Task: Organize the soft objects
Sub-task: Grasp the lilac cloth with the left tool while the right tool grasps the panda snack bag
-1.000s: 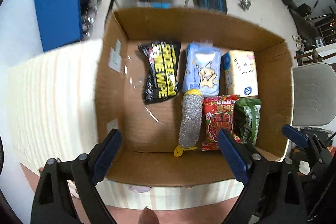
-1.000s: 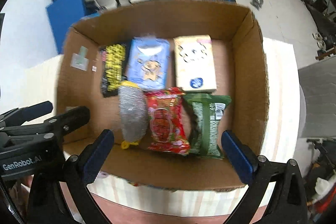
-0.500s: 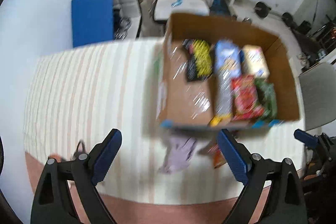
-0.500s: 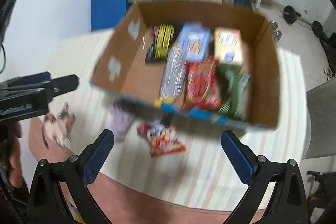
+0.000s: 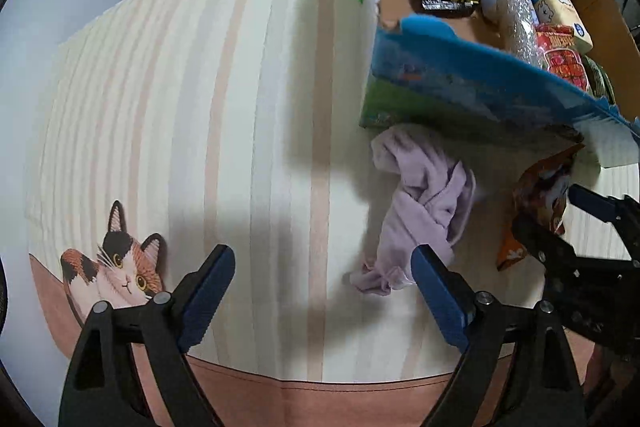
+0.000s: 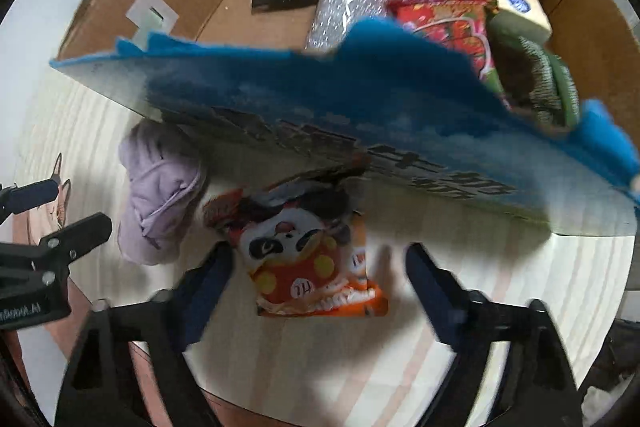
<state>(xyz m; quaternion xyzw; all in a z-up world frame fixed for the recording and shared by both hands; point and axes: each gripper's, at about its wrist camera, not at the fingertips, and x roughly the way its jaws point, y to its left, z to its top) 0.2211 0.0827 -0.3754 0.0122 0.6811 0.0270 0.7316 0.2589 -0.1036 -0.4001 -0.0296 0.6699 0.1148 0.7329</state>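
Nearest the viewer, the right tool (image 6: 318, 259) is seen spread wide and empty, poised low over the striped worktop (image 5: 240, 107). Directly between and just ahead of its two fingers lies an orange snack packet (image 6: 312, 259) printed with a panda face, flat on the worktop just in front of the cardboard box (image 6: 360, 131); its long axis runs away from the tool toward the box's near wall. The right tool is judged the nearer one for this packet. To the left of the packet, also just in front of the box, a crumpled lilac cloth (image 5: 420, 211) is bunched; the left tool (image 5: 322, 283), likewise spread and holding nothing, is placed with its right finger beside the cloth's near end. Room to the packet's right is open, while the box's blue-printed near wall overhangs its far end. Beyond the wall, packets and pouches are seen lying in rows inside the box.
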